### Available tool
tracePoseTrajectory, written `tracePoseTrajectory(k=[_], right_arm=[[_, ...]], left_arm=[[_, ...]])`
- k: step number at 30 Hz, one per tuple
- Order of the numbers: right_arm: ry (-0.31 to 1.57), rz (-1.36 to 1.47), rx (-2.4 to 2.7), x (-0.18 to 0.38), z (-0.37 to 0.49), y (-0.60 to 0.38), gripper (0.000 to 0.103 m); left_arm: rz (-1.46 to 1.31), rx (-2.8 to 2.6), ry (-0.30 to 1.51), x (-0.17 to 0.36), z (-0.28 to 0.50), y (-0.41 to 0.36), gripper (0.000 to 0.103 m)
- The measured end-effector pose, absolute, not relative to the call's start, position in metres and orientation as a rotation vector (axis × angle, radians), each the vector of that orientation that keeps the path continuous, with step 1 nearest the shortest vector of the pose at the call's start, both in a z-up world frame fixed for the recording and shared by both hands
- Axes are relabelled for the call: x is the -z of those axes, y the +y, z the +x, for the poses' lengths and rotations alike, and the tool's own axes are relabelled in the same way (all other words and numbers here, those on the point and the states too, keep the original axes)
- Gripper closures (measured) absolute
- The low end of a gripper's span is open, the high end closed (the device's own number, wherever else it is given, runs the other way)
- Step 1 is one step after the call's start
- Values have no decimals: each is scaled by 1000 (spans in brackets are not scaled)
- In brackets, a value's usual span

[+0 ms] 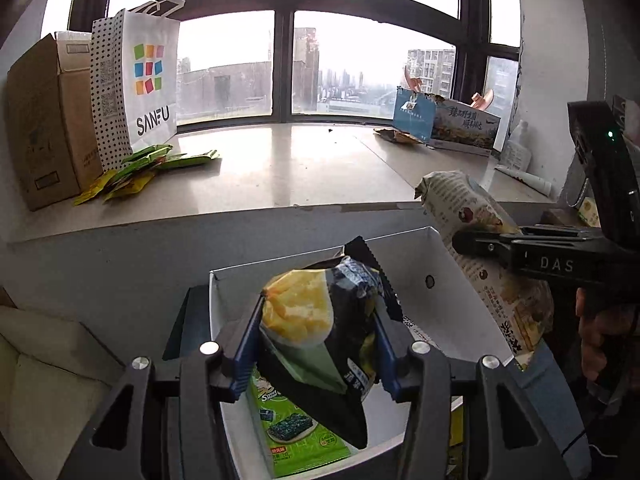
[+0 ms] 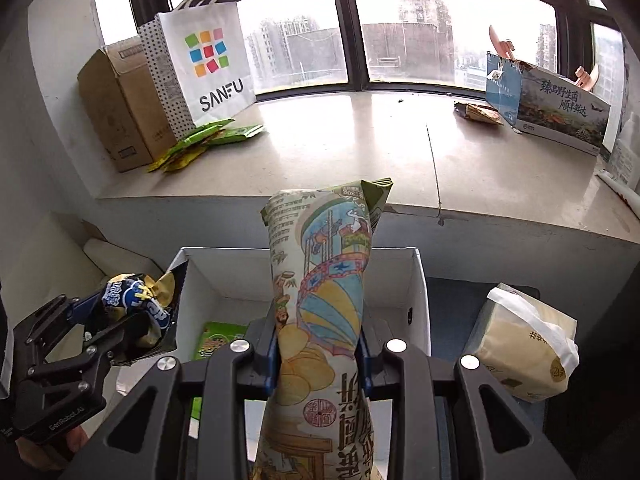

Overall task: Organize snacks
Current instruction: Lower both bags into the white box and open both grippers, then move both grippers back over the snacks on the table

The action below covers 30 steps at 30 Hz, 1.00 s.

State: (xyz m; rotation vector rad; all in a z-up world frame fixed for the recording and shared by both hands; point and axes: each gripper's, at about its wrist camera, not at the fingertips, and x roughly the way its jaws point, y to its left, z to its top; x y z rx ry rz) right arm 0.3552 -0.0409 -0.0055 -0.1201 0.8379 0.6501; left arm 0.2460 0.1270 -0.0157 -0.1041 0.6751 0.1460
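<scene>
In the left wrist view my left gripper (image 1: 320, 320) is shut on a black-and-yellow snack bag (image 1: 304, 320), its blue pads pressing both sides. The bag hangs over an open white box (image 1: 440, 300) with a green seaweed pack (image 1: 296, 436) lying on its floor. At the right, my right gripper (image 1: 472, 244) grips a tall illustrated chip bag (image 1: 460, 204) near the box's right wall. In the right wrist view that gripper (image 2: 318, 332) is shut on the chip bag (image 2: 320, 264), which stands upright over the box (image 2: 224, 276). The left gripper (image 2: 132, 312) holds its bag (image 2: 132, 296) at the box's left edge.
On the windowsill stand a cardboard box (image 2: 120, 112) and a white SANFU paper bag (image 2: 208, 64), with several green sachets (image 2: 200, 140) in front. A printed carton (image 2: 560, 108) stands at the sill's right end. A wrapped tissue pack (image 2: 528, 344) lies right of the white box.
</scene>
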Motion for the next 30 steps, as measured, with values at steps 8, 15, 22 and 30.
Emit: tracePoseTrajectory(k=[8, 15, 22, 30], right_arm=[[817, -143, -604, 21, 369, -44, 0], [767, -174, -645, 8, 343, -47, 0], [722, -157, -735, -11, 289, -69, 0], [651, -161, -835, -10, 183, -122, 0]], left_arm=[[-104, -145, 742, 31, 248, 130, 0], [-99, -144, 731, 20, 233, 132, 0], [-70, -42, 704, 8, 168, 109, 0], [-68, -7, 677, 15, 66, 83, 0]])
